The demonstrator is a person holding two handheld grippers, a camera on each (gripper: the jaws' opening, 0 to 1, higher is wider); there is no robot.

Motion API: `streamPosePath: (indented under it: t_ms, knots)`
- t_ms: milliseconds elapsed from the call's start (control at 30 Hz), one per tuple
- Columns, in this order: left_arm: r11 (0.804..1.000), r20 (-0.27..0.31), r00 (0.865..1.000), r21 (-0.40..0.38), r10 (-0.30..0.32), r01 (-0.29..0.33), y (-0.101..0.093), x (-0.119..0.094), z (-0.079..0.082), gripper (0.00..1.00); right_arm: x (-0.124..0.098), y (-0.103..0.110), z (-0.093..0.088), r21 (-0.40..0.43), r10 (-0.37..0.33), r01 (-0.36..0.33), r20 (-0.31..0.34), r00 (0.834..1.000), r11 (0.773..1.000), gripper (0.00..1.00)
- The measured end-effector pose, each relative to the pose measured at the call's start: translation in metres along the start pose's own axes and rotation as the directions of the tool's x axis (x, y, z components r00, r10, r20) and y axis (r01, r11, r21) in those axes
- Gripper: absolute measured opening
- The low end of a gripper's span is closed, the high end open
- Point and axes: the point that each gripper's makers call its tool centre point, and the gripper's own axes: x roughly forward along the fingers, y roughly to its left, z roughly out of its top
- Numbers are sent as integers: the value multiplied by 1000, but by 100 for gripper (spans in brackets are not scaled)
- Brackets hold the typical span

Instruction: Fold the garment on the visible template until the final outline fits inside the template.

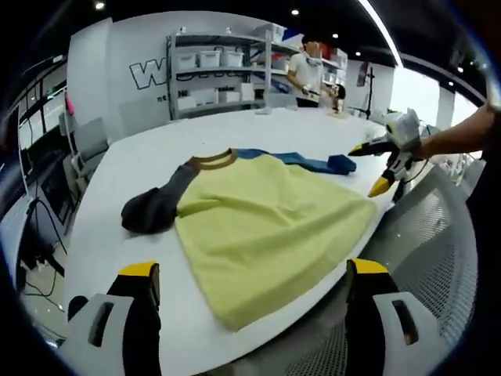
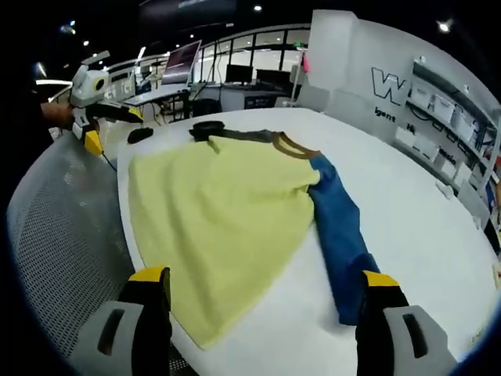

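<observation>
Shirt: yellow body [image 1: 266,235] lying flat on the surface, mid frame in the left gripper view; same shirt [image 2: 215,223] centre-left in the right gripper view, one bottom corner at the surface edge
Collar: brown band [image 1: 213,159] at the top of the shirt
Dark sleeve: gray, bunched [image 1: 156,205], left of the body in the left gripper view
Blue sleeve: laid out straight [image 2: 340,235], right of the body in the right gripper view, touching the body along its edge
Surface: white, rounded edge [image 1: 102,211]
Left gripper: [image 1: 252,274] jaws spread wide, empty, low in frame above the near shirt edge
Right gripper: [image 2: 266,278] jaws spread wide, empty, low in frame; seen also at right of the left gripper view, yellow tips apart, near the blue sleeve end
Template: cannot tell, no outline seen
Background: shelves with bins [image 1: 211,70], person standing [image 1: 307,72], upper frame
</observation>
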Motion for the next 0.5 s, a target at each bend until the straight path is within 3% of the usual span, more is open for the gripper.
streamPosePath:
  t_ms: [233,367,500]
  knots:
    - [1000,10,1000,10,12,-12,-2,0,1,99,1,-2,4,8,-12,12,6,1000,1000,99]
    - [1000,37,999,-9,15,-14,-7,1,5,99,-1,-10,7,3,-35,35,13,999,999,93]
    - [1000,24,1000,-1,4,-4,-13,3,2,99,-3,-18,4,-4,-40,40,-11,999,999,90]
